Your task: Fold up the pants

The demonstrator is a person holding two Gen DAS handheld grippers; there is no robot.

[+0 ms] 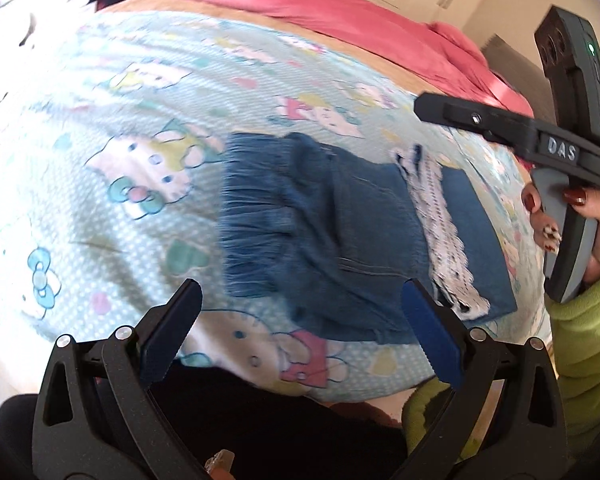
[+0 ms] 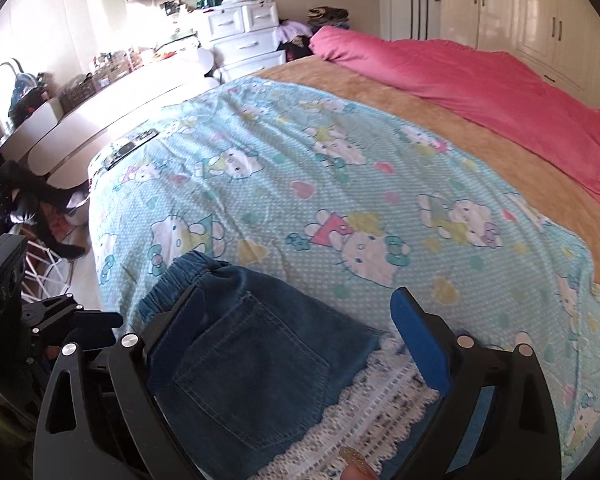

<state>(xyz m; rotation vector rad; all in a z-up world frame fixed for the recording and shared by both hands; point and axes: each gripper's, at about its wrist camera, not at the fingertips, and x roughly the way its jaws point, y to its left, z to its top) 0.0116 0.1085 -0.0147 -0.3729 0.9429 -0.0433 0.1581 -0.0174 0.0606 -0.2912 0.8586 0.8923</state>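
Small blue denim pants [image 1: 320, 232] with white lace trim [image 1: 444, 224] lie folded on a light blue cartoon-cat sheet [image 1: 140, 120]. The elastic waistband points left in the left wrist view. My left gripper [image 1: 300, 320] is open and empty, hovering just in front of the pants. My right gripper [image 2: 296, 332] is open and empty, held over the back pocket [image 2: 252, 376] and lace hem [image 2: 372, 412]. The right gripper also shows at the right of the left wrist view [image 1: 424, 106], held in a hand with red nails.
A tan blanket [image 2: 440, 120] and pink duvet [image 2: 480, 76] cover the far side of the bed. White drawers [image 2: 244, 36], a cluttered desk [image 2: 100, 92] and wardrobes [image 2: 540, 20] line the room. A phone-like object [image 2: 130, 148] lies on the sheet's far left edge.
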